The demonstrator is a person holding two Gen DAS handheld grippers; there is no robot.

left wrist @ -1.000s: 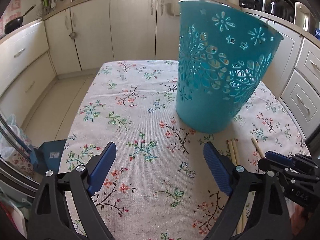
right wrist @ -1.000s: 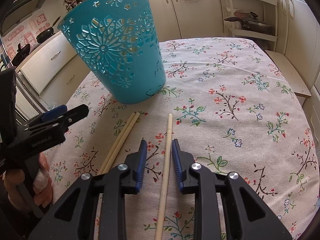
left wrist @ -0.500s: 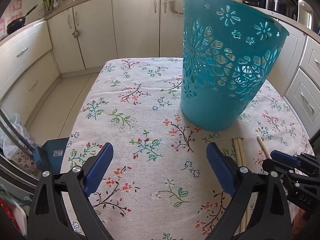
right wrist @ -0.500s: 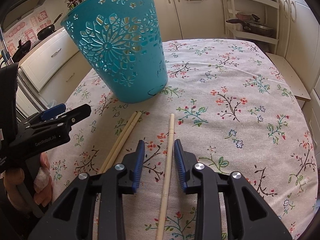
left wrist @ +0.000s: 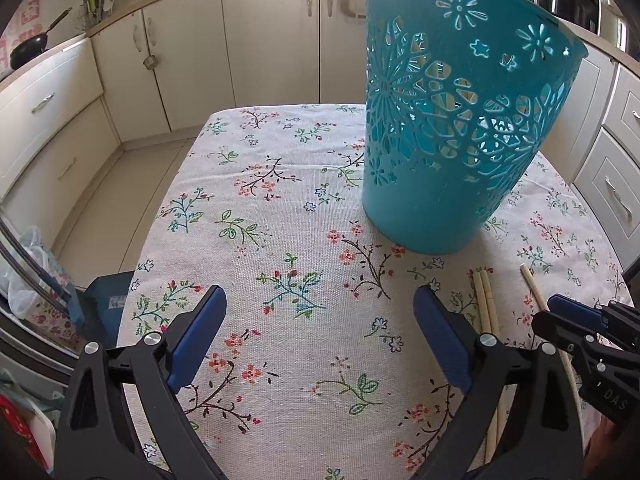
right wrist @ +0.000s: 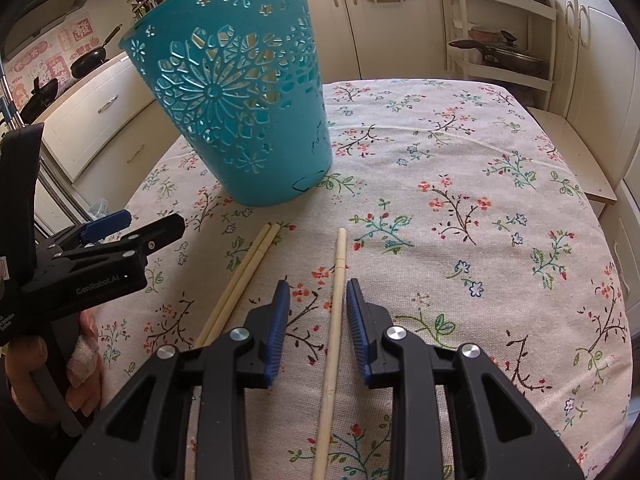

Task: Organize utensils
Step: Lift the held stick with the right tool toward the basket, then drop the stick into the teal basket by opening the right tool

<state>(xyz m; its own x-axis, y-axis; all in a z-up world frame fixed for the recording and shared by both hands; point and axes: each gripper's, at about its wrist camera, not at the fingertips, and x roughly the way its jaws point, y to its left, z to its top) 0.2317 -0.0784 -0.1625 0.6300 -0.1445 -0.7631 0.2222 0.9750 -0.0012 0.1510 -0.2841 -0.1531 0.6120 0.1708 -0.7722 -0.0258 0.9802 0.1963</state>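
Note:
A teal cut-out basket (left wrist: 452, 152) (right wrist: 244, 120) stands upright on the flowered tablecloth. In front of it lie a pair of pale wooden chopsticks (right wrist: 244, 280) (left wrist: 486, 308) and a single chopstick (right wrist: 336, 300) (left wrist: 534, 288). My right gripper (right wrist: 318, 286) straddles the single chopstick; its jaws are closing, and the blue pads stand clear of the stick on both sides. My left gripper (left wrist: 320, 296) is wide open over bare cloth, left of the pair, with nothing between its fingers.
The tablecloth (right wrist: 480, 240) covers the whole table. Cream kitchen cabinets (left wrist: 260, 40) ring the table. A low shelf rack with a pan (right wrist: 504, 56) stands at the back right. A person's hand (right wrist: 80, 360) holds the left gripper's handle.
The right jaws stand slightly wider around the single chopstick than a second ago. Both hands have kept their places, and the chopsticks and basket have not moved.

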